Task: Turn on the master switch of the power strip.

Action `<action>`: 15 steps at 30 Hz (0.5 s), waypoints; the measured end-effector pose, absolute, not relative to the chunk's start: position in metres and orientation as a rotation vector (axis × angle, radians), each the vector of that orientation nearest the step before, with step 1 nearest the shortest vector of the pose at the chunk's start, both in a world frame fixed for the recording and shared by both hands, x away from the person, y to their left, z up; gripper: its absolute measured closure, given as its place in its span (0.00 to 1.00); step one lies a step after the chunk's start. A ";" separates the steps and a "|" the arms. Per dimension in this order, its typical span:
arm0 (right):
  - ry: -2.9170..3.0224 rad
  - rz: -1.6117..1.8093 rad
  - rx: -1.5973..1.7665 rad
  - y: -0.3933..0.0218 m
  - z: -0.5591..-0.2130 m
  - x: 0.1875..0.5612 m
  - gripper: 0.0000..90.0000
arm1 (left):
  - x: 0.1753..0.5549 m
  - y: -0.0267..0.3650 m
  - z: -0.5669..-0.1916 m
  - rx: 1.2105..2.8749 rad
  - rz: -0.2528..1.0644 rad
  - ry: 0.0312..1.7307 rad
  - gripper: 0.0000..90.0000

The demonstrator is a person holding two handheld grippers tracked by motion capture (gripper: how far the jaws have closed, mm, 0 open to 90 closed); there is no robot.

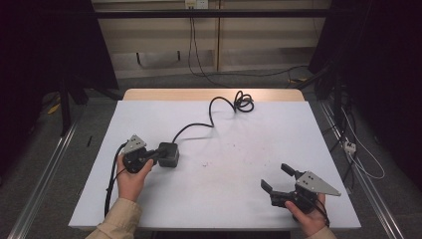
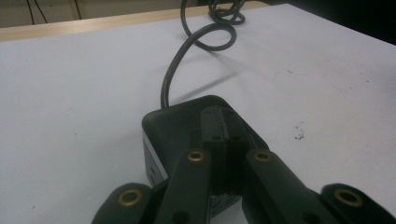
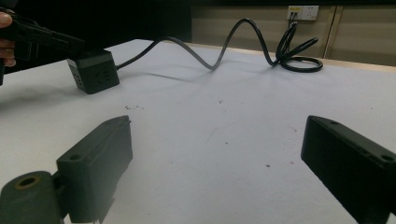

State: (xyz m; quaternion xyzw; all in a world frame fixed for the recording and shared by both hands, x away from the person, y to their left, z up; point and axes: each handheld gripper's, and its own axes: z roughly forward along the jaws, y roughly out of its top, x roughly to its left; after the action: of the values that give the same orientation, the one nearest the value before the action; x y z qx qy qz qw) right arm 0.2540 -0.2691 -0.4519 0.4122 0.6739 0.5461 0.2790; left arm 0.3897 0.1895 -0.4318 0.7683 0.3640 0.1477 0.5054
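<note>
A black cube-shaped power block (image 1: 170,154) (image 2: 168,126) (image 3: 93,70) sits on the white table (image 1: 224,199) at its left middle. Its black cable (image 1: 199,127) (image 2: 173,74) (image 3: 219,46) winds back to a coil (image 1: 244,103) near the far edge. My left gripper (image 1: 160,153) (image 2: 223,126) is shut, jaws pressed together with nothing between them, lying over the block's top; the right gripper view has it (image 3: 51,39) reaching the block from the left. My right gripper (image 1: 276,177) (image 3: 219,163) rests open near the front right, with bare table between its jaws.
A wall socket (image 1: 195,4) (image 3: 302,11) is on the back wall, with cables hanging from it. A wooden strip (image 1: 214,94) borders the table's far edge. Dark stands and floor rails flank the table on both sides. Small dark specks (image 3: 133,107) dot the tabletop.
</note>
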 end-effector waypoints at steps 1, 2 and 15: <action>1.807 1.466 1.107 -0.269 -0.452 0.254 0.09 | 0.390 0.189 -0.432 1.854 0.358 0.878 1.00; 1.807 1.466 1.107 -0.269 -0.452 0.254 0.09 | 0.390 0.189 -0.432 1.853 0.359 0.877 1.00; 1.805 1.471 1.112 -0.269 -0.452 0.254 0.09 | 0.389 0.189 -0.432 1.855 0.360 0.880 1.00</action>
State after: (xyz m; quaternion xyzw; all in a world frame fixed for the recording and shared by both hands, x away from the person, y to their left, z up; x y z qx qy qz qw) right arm 0.2539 -0.2688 -0.4517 0.4140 0.6722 0.5478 0.2770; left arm 0.3894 0.1893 -0.4317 0.7685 0.3646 0.1491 0.5043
